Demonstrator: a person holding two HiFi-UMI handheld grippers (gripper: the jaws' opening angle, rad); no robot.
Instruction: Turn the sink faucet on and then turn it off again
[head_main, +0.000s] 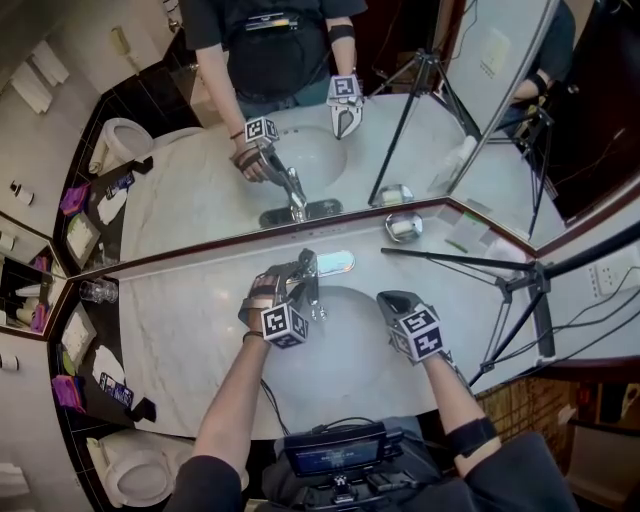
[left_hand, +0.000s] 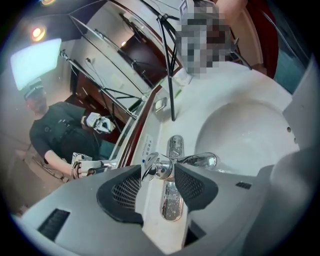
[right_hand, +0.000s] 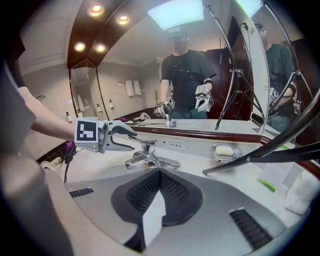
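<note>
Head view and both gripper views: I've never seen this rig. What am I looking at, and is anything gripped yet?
No robot arm: a person holds a two-jaw gripper in each hand at a washstand mirror. The head view looks down from the person's head; each gripper view looks along its own jaws. The left gripper is open, its jaws either side of the faucet handle, not clamped. The right gripper is shut and empty near the basin. A soap dish sits on the counter, beside a tripod leg.

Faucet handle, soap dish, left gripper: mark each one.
faucet handle (right_hand: 137, 141), right gripper view, middle of the lever
soap dish (right_hand: 226, 157), right gripper view, front rim
left gripper (left_hand: 158, 168), left gripper view, midway between its fingertips
</note>
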